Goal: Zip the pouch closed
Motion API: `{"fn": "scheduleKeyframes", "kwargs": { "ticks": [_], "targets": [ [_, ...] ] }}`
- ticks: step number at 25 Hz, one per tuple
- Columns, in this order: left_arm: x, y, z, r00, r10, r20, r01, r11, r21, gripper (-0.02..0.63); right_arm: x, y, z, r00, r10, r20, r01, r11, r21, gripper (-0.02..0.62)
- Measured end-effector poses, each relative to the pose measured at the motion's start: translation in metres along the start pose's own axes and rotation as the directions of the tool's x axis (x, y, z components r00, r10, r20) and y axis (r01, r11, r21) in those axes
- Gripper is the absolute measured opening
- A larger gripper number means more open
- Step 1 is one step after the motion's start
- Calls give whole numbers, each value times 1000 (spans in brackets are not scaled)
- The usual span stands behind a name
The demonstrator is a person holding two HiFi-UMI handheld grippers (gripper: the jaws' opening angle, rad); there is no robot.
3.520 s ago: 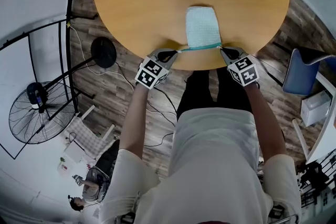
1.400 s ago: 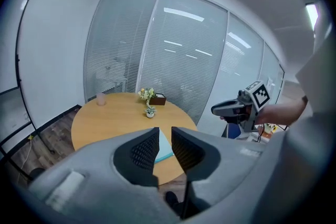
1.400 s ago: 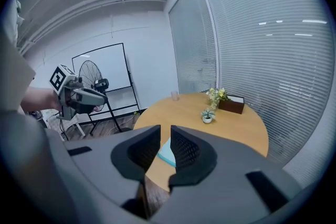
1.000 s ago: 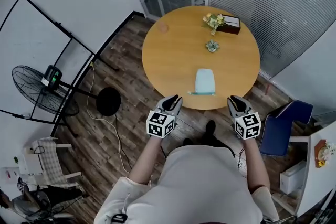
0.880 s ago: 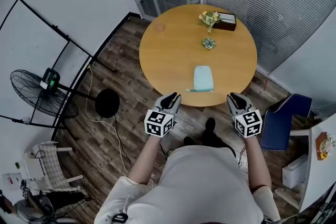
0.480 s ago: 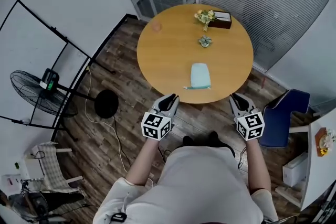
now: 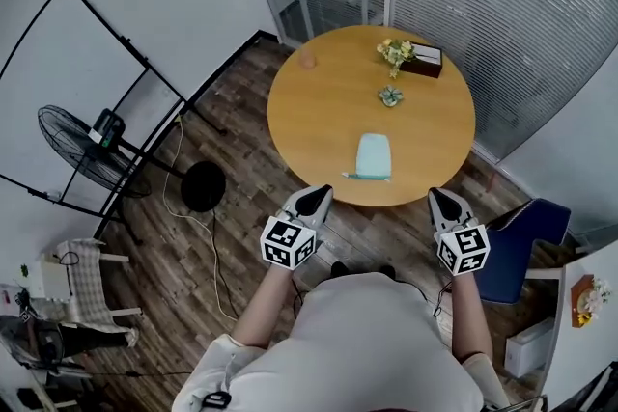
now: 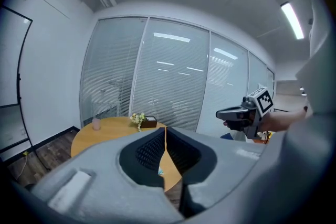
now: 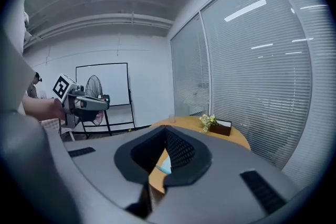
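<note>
The left gripper [image 7: 317,195] and right gripper [image 7: 440,197] hung jaws-together, empty, below centre — well apart from the pouch [image 7: 374,155] near the desk's [image 7: 319,101] lower edge, seemingly zipped — any zipping pull would need one end pinned first.

My head camera looks from high up and steeply down, so the round table [image 7: 328,101] sits small and far ahead, with the left gripper [image 7: 317,194] and right gripper [image 7: 440,197] close below it. Each gripper camera sits right behind its own jaws and looks roughly level towards that table. The left one faces the window blinds [image 8: 157,76], the right one takes in the whiteboard [image 9: 102,84]. Each catches the other gripper at its edge, and all three share the table and its flowers [image 7: 396,50]
</note>
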State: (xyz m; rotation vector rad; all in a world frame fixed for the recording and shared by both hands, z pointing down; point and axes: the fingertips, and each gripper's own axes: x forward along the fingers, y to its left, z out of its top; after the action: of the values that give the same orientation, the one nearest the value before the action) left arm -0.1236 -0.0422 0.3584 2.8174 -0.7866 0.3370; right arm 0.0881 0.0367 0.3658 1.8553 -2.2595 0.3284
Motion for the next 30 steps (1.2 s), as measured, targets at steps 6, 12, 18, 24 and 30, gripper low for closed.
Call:
{"fn": "scheduleKeyframes", "kwargs": {
  "ticks": [6,12,18,24,30],
  "targets": [
    [-1,-6,13,999,27,26,-27,1000,1,21,-4,-5,8,999,44,30,-43,999,-19,3],
    [0,-11,13,998,48,35,-48,999,-3,21,-5,-7,8,998,59,36,-57,997,-46,3],
    [-2,-14,14,998,54,41,-54,999,-5,20,-7,-5,13,996,78,42,-76,995,-57,3],
    [-3,-17,12,997,64,43,-64,998,-11,20,-9,-2,13,994,98,42,-95,993,-72,3],
    [-7,-22,10,997,69,41,-69,998,-15,18,-16,0,15,992,119,45,-115,990,-86,3]
  ]
}}
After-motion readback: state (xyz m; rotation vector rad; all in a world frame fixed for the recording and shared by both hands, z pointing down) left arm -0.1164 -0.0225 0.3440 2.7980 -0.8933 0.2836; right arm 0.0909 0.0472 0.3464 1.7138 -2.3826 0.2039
